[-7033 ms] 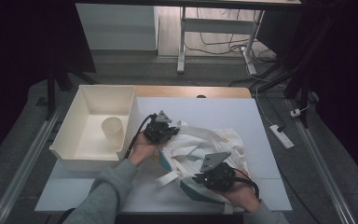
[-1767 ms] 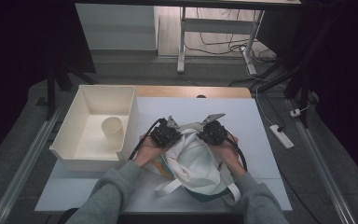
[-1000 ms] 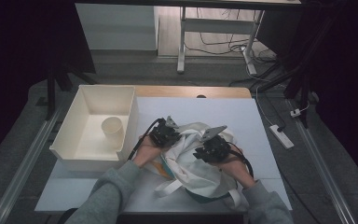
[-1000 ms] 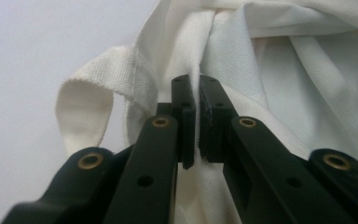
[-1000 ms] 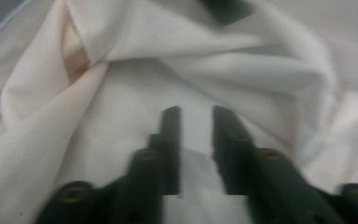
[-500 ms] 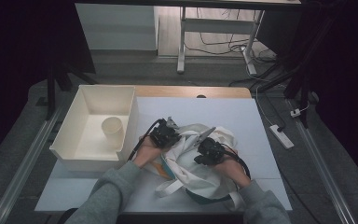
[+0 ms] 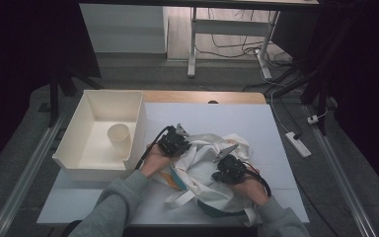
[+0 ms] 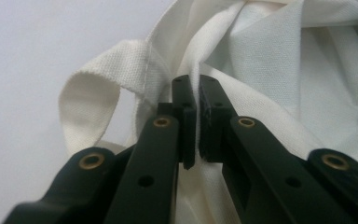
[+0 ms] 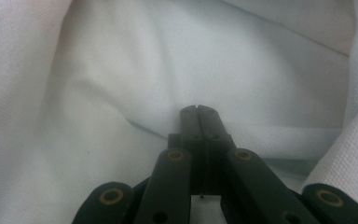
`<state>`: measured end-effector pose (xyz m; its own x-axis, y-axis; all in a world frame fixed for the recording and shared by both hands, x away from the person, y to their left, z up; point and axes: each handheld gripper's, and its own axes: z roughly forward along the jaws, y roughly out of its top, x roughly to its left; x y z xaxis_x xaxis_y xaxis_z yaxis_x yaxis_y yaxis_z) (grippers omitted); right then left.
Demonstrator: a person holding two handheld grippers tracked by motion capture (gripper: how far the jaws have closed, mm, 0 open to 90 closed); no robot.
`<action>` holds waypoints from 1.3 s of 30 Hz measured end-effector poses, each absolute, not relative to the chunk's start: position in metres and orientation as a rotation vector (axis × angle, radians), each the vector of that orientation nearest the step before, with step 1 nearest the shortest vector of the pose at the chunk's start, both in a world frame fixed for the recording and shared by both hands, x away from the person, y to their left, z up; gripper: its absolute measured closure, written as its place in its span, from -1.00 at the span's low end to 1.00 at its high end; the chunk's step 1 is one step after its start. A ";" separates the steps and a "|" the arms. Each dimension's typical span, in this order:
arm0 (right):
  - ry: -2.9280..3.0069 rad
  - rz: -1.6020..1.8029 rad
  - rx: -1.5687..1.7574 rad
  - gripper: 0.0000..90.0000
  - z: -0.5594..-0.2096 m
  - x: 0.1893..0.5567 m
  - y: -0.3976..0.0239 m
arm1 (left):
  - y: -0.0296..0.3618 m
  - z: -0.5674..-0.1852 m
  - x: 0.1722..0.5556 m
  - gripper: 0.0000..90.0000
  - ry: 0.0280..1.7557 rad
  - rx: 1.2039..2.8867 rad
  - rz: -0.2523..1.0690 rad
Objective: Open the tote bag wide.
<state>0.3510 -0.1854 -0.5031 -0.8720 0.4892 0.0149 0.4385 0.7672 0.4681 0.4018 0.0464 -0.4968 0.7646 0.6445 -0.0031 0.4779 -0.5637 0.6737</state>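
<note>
The white tabletop (image 7: 227,118) carries a crumpled cloth bag (image 7: 205,170) near its front. A cream tray (image 7: 86,153) sits at its left edge.

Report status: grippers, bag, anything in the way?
Left gripper shut on tote bag fabric. Right gripper shut, tips against cloth. Bin with cup sits clear.

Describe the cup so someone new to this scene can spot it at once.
Start at the white table and look to its left edge, where a deep cream bin sits. The cup stands upright inside that bin, near its right wall. It is the one small, pale, round thing in there, apart from the crumpled white cloth bag that lies on the table beside the bin.
</note>
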 end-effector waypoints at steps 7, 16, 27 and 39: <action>2.867 0.747 0.766 1.00 -0.504 0.354 -0.188 | 0.049 -0.489 0.399 0.90 0.821 2.265 0.322; 2.871 0.775 0.773 1.00 -0.505 0.356 -0.190 | 0.043 -0.455 0.376 0.90 0.730 2.229 0.438; 2.873 0.783 0.780 1.00 -0.505 0.356 -0.191 | 0.061 -0.441 0.377 0.37 0.747 2.103 0.319; 2.872 0.797 0.791 1.00 -0.506 0.357 -0.192 | 0.015 -0.468 0.363 0.97 0.570 2.417 0.146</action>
<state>0.3570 -0.1919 -0.5059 -0.8667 0.4926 0.0783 0.4626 0.7350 0.4957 0.3631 0.0150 -0.4681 0.8997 0.4350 -0.0372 0.3636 -0.6995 0.6152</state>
